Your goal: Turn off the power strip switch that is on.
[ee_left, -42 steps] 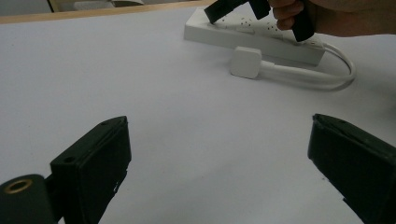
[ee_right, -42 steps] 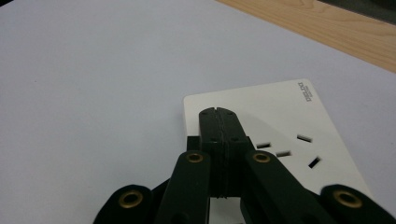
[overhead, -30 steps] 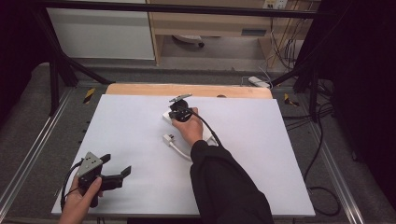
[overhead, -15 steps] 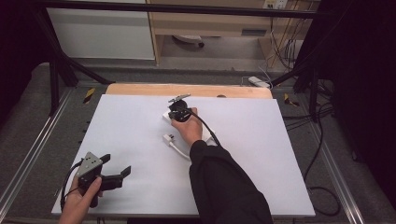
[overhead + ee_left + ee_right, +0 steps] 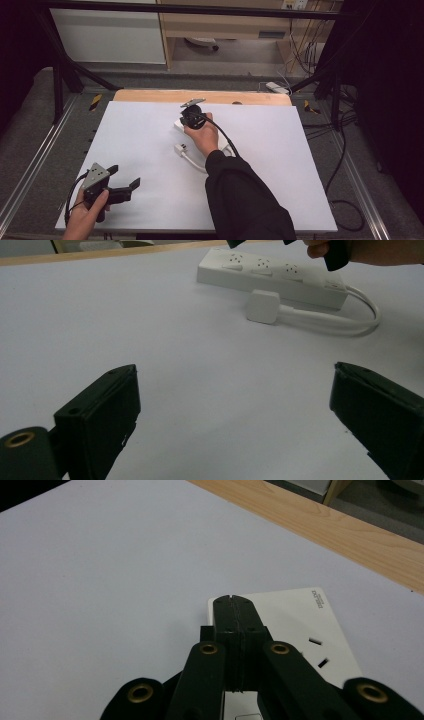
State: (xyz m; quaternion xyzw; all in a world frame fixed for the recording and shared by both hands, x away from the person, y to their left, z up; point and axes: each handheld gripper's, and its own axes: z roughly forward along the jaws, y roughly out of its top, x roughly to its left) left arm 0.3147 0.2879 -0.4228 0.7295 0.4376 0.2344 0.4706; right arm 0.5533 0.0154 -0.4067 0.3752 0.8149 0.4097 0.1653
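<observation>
A white power strip point(image 5: 178, 124) lies near the far middle of the white table point(image 5: 280, 165). Its white plug point(image 5: 180, 149) lies unplugged beside it, and the cord point(image 5: 194, 163) curves back under the right arm. My right gripper point(image 5: 186, 120) is shut with nothing between its jaws. In the right gripper view its closed tips point(image 5: 233, 602) stand over the end of the power strip point(image 5: 295, 615); I cannot tell if they touch it. My left gripper point(image 5: 123, 177) is open near the front left corner. It faces the power strip point(image 5: 272, 277) and the plug point(image 5: 262, 306) from well back.
A strip of bare wood point(image 5: 150, 96) runs along the table's far edge. Metal frame rails point(image 5: 30, 170) flank both sides. Black cables point(image 5: 345, 205) trail on the floor at the right. Beyond the far edge stands a cabinet point(image 5: 107, 35).
</observation>
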